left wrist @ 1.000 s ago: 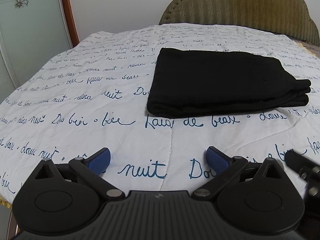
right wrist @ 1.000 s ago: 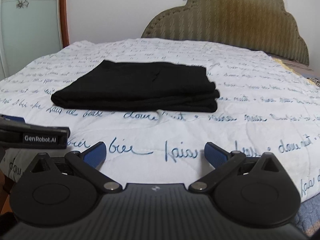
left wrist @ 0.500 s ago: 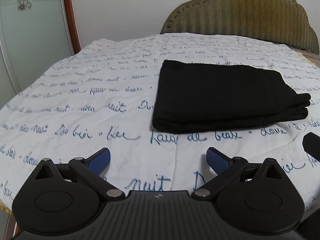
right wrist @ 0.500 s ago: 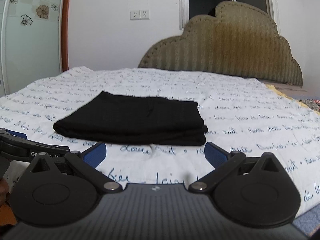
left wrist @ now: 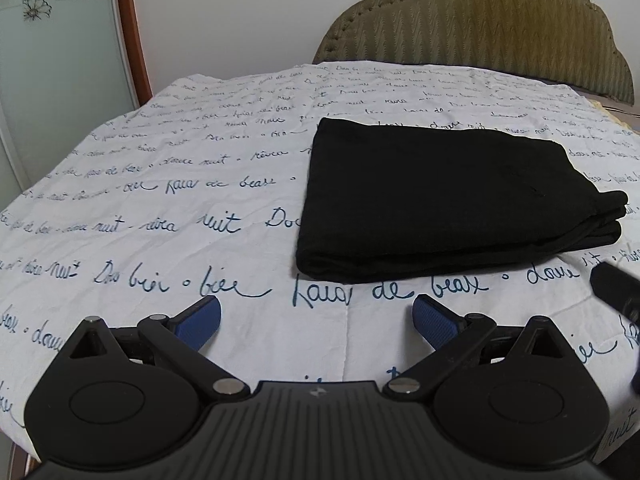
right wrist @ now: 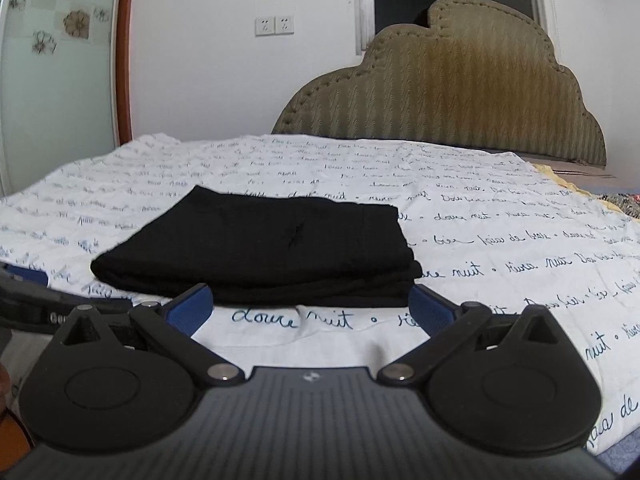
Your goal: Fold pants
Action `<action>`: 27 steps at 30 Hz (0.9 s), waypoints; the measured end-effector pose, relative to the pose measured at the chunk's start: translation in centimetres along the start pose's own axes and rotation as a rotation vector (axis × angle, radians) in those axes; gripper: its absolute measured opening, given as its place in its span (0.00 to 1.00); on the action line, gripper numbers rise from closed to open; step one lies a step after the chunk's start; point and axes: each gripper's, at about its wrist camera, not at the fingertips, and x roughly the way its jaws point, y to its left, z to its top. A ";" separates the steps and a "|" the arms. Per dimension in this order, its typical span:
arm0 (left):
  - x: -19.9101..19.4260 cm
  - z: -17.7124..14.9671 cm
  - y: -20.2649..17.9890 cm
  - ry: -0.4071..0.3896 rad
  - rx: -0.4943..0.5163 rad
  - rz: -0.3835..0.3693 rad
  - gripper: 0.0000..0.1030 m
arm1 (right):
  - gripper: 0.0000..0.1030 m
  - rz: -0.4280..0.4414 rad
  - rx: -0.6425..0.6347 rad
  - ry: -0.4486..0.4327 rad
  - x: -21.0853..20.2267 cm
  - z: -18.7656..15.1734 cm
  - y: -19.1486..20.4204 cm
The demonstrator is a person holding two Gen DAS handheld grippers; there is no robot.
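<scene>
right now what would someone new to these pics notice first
The folded black pants stand out most, a neat dark stack lying flat in the middle of the white bedspread printed with blue handwriting. Behind it rises the scalloped olive headboard. Up close, the left gripper and right gripper hold their blue-padded jaws wide apart, gripping nothing.

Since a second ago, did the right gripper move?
Yes. The right gripper has dropped and tilted up: the headboard sits lower in its view, and the folded pants now meet its fingers.

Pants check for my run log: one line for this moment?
pants: folded on bed | left gripper: open | right gripper: open
</scene>
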 end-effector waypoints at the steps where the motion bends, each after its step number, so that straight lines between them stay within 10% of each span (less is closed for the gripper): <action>1: 0.1 0.0 0.0 0.002 0.000 -0.003 1.00 | 1.00 -0.005 -0.011 0.005 0.1 -0.1 0.1; 27: 1.0 -0.1 -0.8 0.013 0.010 -0.016 1.00 | 1.00 0.002 -0.040 0.044 0.7 -1.4 0.1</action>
